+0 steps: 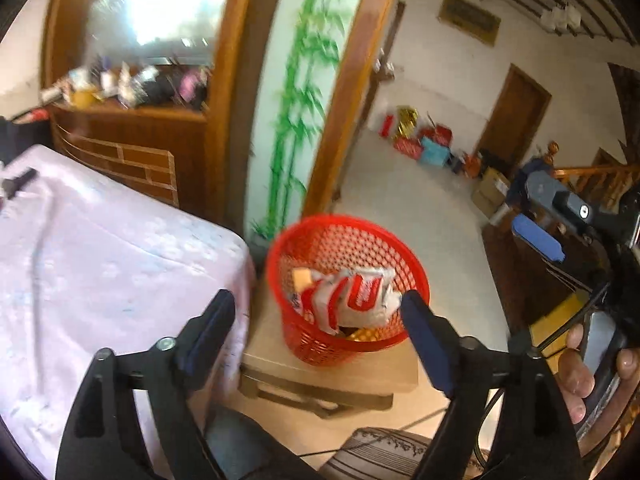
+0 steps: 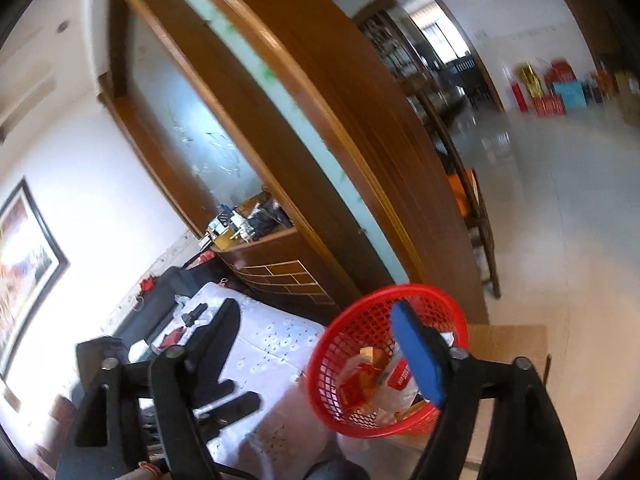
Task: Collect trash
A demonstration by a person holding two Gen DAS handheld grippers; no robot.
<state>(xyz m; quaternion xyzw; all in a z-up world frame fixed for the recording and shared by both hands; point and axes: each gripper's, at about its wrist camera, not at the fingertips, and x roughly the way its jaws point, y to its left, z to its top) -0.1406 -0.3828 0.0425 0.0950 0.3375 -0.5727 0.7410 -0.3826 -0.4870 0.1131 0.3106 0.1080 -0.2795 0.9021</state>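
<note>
1. Presently catalogued: left gripper (image 1: 318, 312), fingers spread wide with nothing between the pads, poised above and just short of the red mesh basket (image 1: 348, 280). No earlier frame bears on it, so only the empty, parted stance is entered.
2. Right gripper (image 2: 316, 344), likewise parted and empty; in its own view one blue pad (image 2: 416, 356) overlaps the basket rim, though whether it touches cannot be told. From the left wrist view the same tool shows at the right edge, held in a person's hand (image 1: 576, 376).
3. Trash: crumpled red-and-white wrappers (image 1: 352, 296), lying inside the basket along with an orange-yellow scrap; the load sits below the rim. Judgement: both tools stand open over the basket because their pieces are already deposited.
4. Basket support: a low wooden stool (image 1: 332, 368), tan top, the basket standing upright near its middle, placed just beside the bed for easy reach.
5. Bed cover (image 1: 100, 248), pale lilac with a faint floral print; a small dark object lies at its far left corner, and black items rest on it in the right wrist view.
6. Room: wooden arched partition, a glass panel painted with green bamboo (image 1: 296, 92), a cluttered wooden counter, pale tiled floor, coloured boxes (image 1: 420, 140) against the far wall.
</note>
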